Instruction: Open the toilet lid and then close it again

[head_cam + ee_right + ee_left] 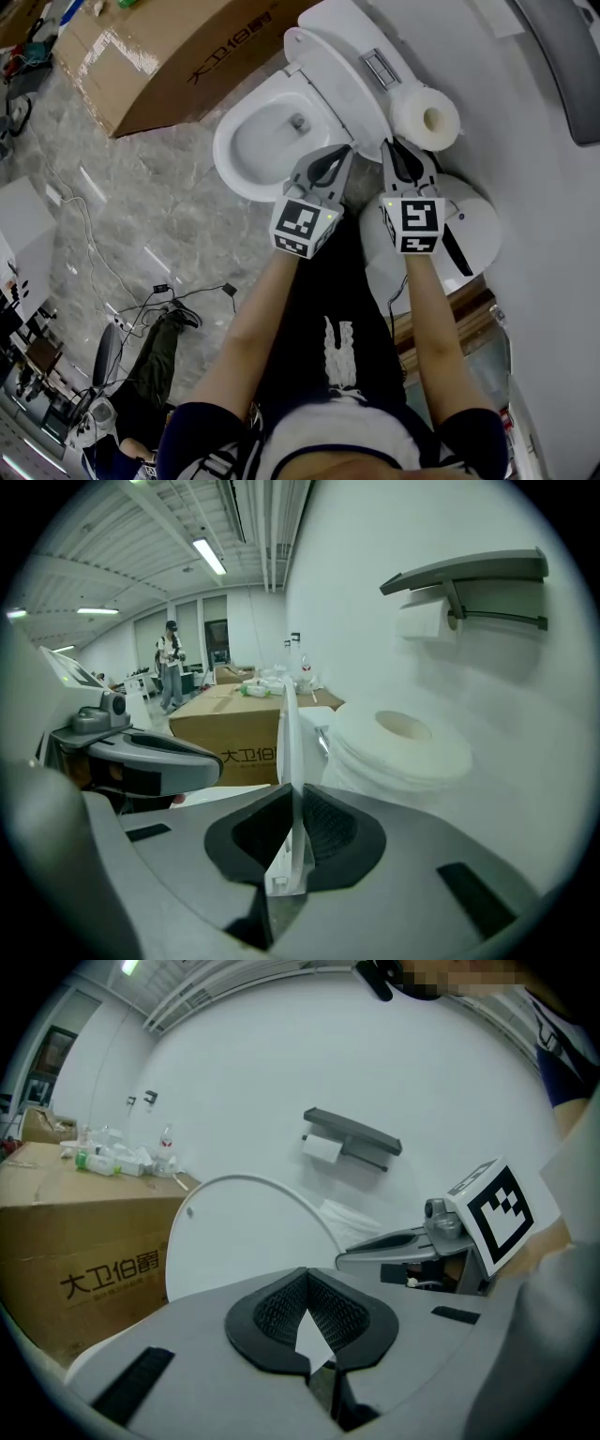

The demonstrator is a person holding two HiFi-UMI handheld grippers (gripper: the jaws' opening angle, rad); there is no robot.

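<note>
The white toilet lid (339,80) stands raised against the tank, above the open bowl (267,136). My right gripper (388,144) is shut on the lid's side edge. In the right gripper view the lid (288,747) runs edge-on between the pads as a thin white plate, and that gripper (293,797) clamps it. My left gripper (348,150) hovers just left of it over the bowl's near rim, shut with nothing in it. In the left gripper view the lid's round face (239,1237) stands beyond the shut left gripper (307,1277), with the right gripper (412,1241) at its right edge.
A toilet paper roll (426,117) lies on the tank, right of the lid. A large cardboard box (178,52) stands left of the toilet. A white round bin (473,234) sits by the wall on the right. Cables (164,292) trail over the marble floor. A wall paper holder (469,574) hangs above.
</note>
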